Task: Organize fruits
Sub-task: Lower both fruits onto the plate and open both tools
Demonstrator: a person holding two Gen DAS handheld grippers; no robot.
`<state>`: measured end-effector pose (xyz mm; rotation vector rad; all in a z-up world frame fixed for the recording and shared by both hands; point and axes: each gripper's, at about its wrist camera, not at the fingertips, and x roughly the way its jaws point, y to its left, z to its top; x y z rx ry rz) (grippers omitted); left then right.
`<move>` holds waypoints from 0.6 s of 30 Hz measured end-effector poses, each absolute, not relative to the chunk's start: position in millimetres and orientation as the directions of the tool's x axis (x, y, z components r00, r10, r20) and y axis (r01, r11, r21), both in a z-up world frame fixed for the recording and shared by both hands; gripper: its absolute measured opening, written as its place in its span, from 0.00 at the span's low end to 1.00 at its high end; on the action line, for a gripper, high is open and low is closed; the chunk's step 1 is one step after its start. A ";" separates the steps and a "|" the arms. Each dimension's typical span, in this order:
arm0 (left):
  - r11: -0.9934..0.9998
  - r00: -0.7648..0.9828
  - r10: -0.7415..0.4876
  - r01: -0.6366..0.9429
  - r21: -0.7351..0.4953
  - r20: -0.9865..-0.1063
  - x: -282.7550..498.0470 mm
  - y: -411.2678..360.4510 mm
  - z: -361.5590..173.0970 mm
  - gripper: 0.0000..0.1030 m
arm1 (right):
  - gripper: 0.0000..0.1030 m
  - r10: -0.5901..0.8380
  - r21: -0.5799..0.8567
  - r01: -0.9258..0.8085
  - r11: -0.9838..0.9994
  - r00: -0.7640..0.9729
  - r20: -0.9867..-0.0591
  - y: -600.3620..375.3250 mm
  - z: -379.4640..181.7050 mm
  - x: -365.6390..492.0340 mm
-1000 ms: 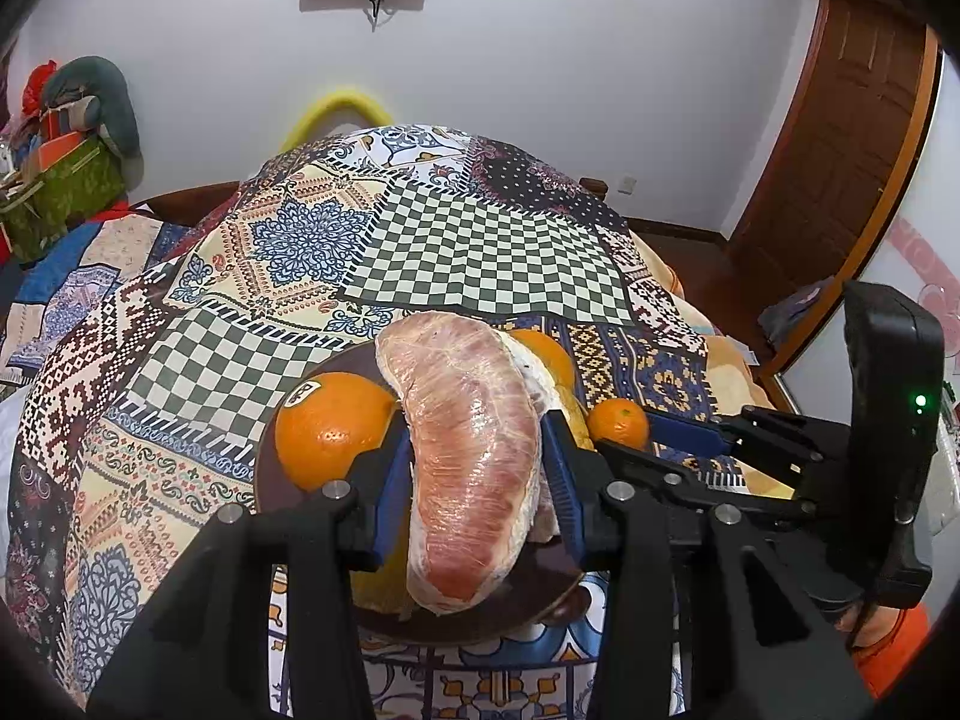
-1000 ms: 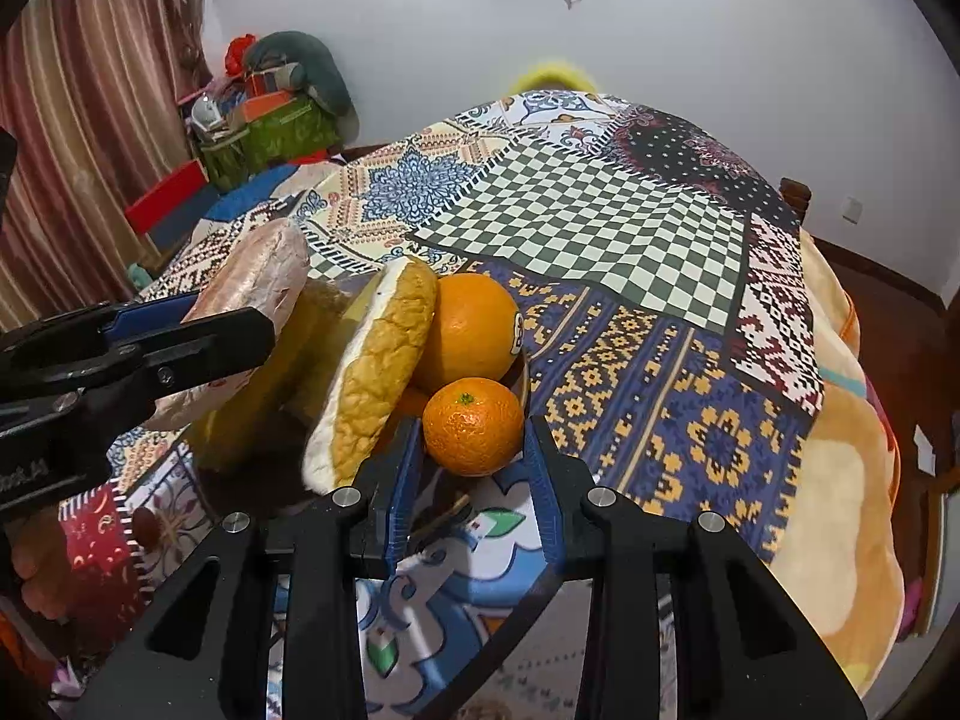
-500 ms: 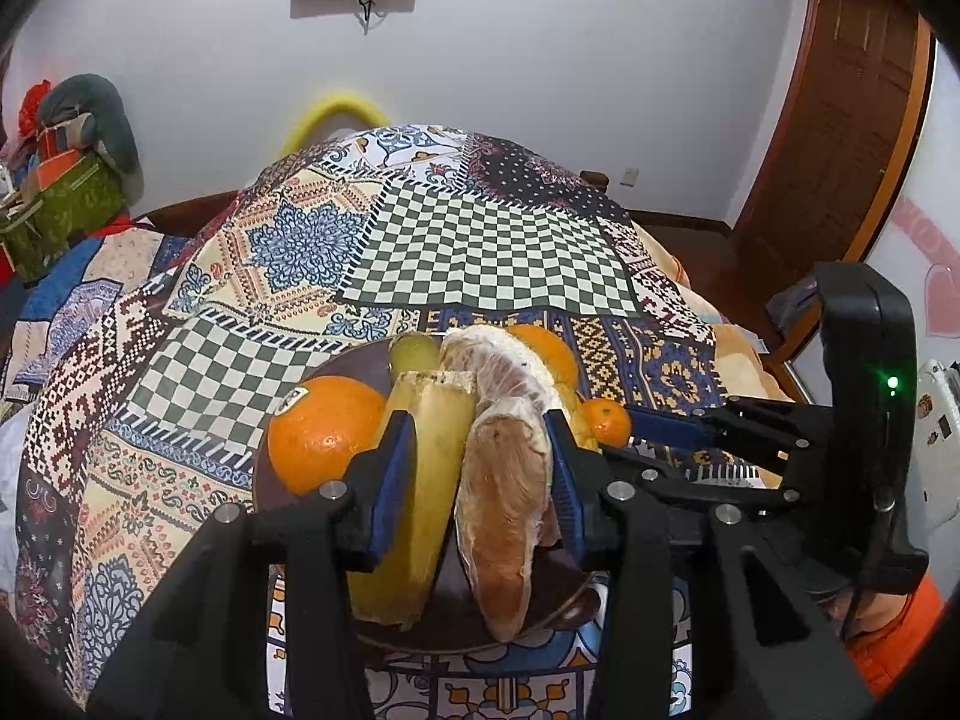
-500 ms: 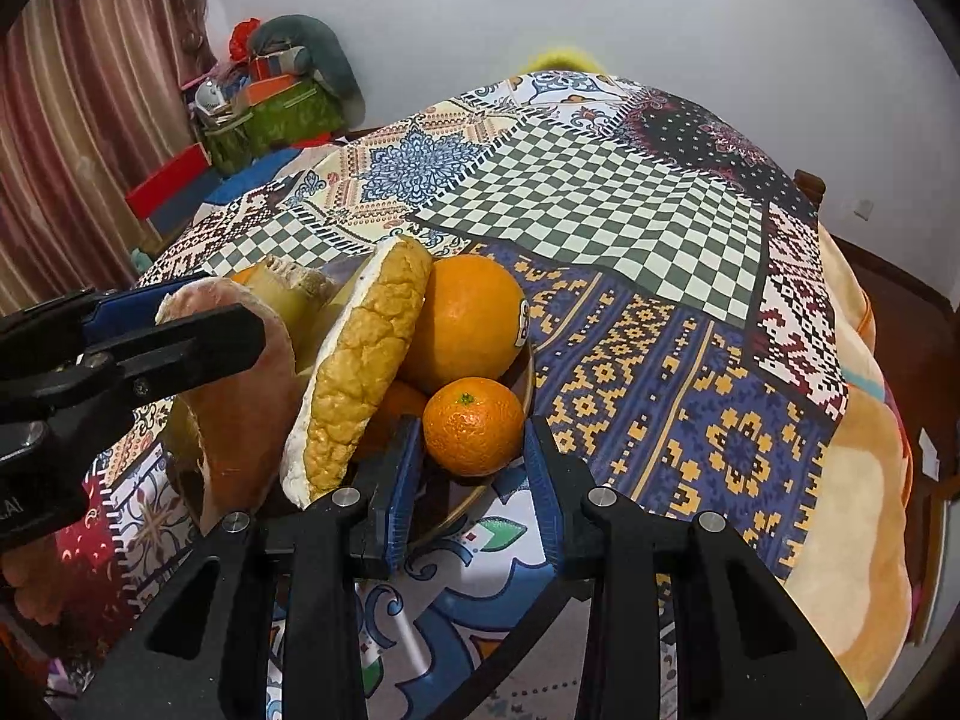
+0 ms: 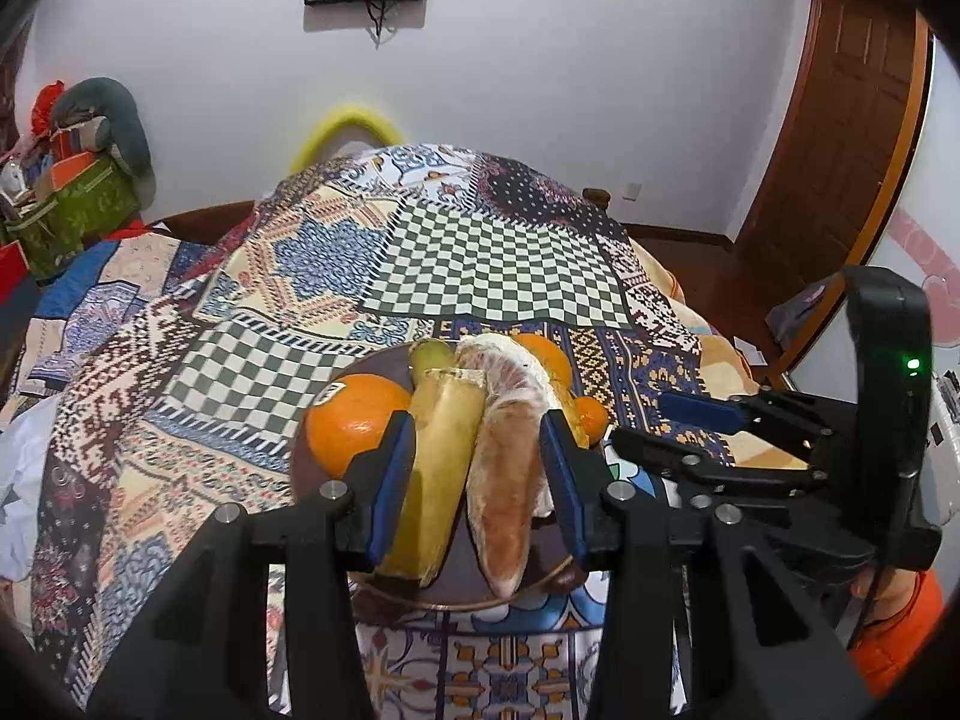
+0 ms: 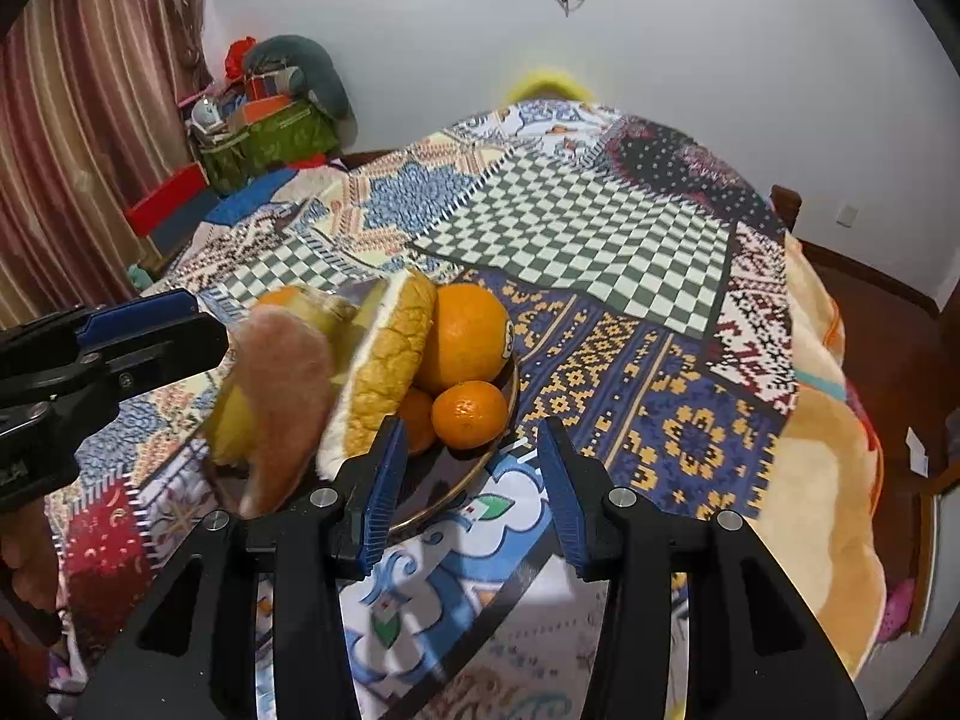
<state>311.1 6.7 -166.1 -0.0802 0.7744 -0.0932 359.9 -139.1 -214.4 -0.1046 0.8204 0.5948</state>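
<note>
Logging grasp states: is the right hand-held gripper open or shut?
Open: the right hand-held gripper has its jaws spread apart, nothing between them, the plate beyond.

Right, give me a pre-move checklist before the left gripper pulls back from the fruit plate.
1. Peeled pink pomelo segment resting on the dark round plate: ok.
2. Left gripper released from the segment: cannot tell; its jaws flank segment and yellow pomelo-peel wedge.
3. Right gripper open, empty: ok.
4. Small mandarin inside the rim: ok.
5. Big orange seated on the plate: ok.
</note>
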 end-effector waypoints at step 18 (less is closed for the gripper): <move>0.995 0.736 -0.039 -0.037 -0.097 -0.676 244.3 51.3 -143.2 0.46 | 0.41 0.478 0.117 -0.555 0.823 0.568 -0.670 -137.5 -184.4 294.0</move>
